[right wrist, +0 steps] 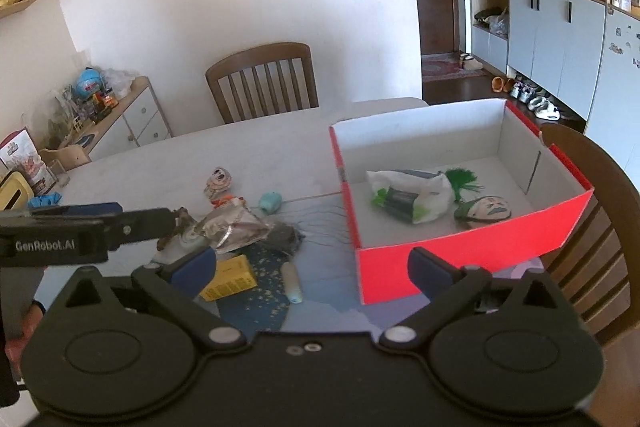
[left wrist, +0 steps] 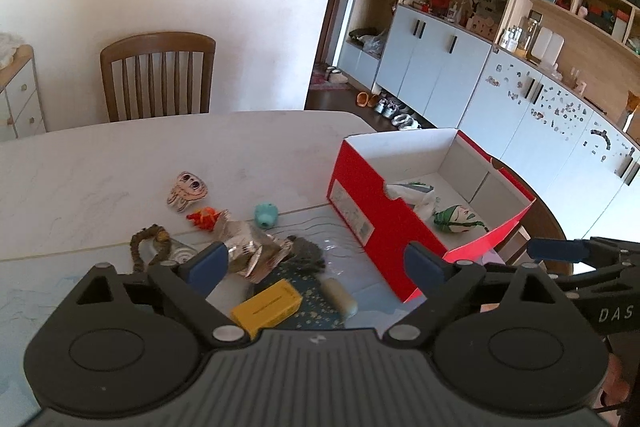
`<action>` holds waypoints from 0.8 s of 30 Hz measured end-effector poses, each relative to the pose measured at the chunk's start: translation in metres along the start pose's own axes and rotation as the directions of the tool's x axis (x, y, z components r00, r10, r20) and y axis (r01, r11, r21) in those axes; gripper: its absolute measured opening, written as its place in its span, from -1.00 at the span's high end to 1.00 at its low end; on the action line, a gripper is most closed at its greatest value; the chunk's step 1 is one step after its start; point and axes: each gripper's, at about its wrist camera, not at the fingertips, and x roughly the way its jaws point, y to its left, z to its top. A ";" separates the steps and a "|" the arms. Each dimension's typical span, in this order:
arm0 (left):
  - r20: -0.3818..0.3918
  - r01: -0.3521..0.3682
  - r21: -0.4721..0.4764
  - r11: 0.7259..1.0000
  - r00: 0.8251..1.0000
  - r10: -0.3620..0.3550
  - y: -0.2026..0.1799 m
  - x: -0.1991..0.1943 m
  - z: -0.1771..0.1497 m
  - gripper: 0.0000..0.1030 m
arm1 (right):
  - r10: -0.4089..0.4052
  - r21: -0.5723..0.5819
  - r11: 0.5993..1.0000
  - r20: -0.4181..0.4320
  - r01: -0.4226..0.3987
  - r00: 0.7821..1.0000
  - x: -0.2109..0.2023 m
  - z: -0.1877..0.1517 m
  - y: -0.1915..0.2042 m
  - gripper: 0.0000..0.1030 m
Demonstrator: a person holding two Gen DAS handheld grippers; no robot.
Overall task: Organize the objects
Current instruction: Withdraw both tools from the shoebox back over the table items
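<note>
Both claws (left wrist: 318, 267) (right wrist: 312, 269) wide apart, empty

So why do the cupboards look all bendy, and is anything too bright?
Left wrist view: the fisheye lens bows the cupboards and the table edge; the white wall is washed out by daylight. Right wrist view: the doorway and chair lean inward, the corners go dark, and the red box stays sharp.

A wooden chair (left wrist: 157, 77) is set behind the bench (left wrist: 120, 163). Pale cupboards (left wrist: 452, 67) are lined along the wall, and shoes (left wrist: 394, 111) are left on the floor beneath them.
</note>
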 end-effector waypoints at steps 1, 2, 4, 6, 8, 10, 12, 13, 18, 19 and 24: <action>0.004 0.002 0.001 1.000 1.000 -0.002 0.003 -0.001 -0.001 -1.00 | 0.000 -0.003 1.000 0.003 0.001 1.000 0.001 0.000 0.004 -0.98; 0.014 0.005 0.002 1.000 1.000 -0.005 0.007 -0.003 -0.003 -1.00 | 0.000 -0.005 1.000 0.003 0.000 1.000 0.002 0.000 0.007 -0.98; 0.023 0.003 0.001 1.000 1.000 -0.003 0.013 -0.006 -0.005 -1.00 | -0.002 -0.004 1.000 0.005 0.002 1.000 0.003 -0.002 0.012 -0.98; 0.037 0.000 0.003 1.000 0.999 0.000 0.019 -0.009 -0.009 -1.00 | -0.003 -0.004 1.000 0.004 0.003 1.000 0.005 -0.002 0.020 -0.98; 0.054 -0.019 0.014 1.000 0.998 0.018 0.024 -0.012 -0.012 -1.00 | -0.006 -0.002 1.000 0.003 0.006 1.000 0.007 -0.004 0.026 -0.98; 0.066 -0.037 0.027 0.999 0.997 0.035 0.029 -0.013 -0.016 -1.00 | -0.006 -0.002 1.000 0.001 0.006 1.000 0.009 -0.006 0.031 -0.98; 0.082 -0.050 0.038 0.998 0.996 0.047 0.034 -0.014 -0.020 -1.00 | -0.008 0.001 1.000 0.000 0.008 1.000 0.011 -0.008 0.036 -0.98; 0.078 -0.050 0.043 0.998 0.996 0.047 0.036 -0.014 -0.022 -1.00 | -0.007 0.003 1.000 -0.004 0.007 1.000 0.013 -0.009 0.038 -0.98; 0.037 -0.051 0.039 0.998 0.998 0.049 0.050 -0.010 -0.029 -1.00 | -0.015 0.004 1.000 -0.016 0.015 1.000 0.020 -0.012 0.047 -0.98; 0.033 -0.049 0.035 0.998 0.998 0.048 0.053 -0.010 -0.030 -1.00 | -0.016 0.006 1.000 -0.019 0.016 1.000 0.022 -0.014 0.048 -0.98; 0.021 -0.050 0.050 0.997 0.999 0.049 0.061 -0.006 -0.039 -1.00 | -0.030 0.012 0.999 -0.041 0.030 0.999 0.033 -0.021 0.054 -0.98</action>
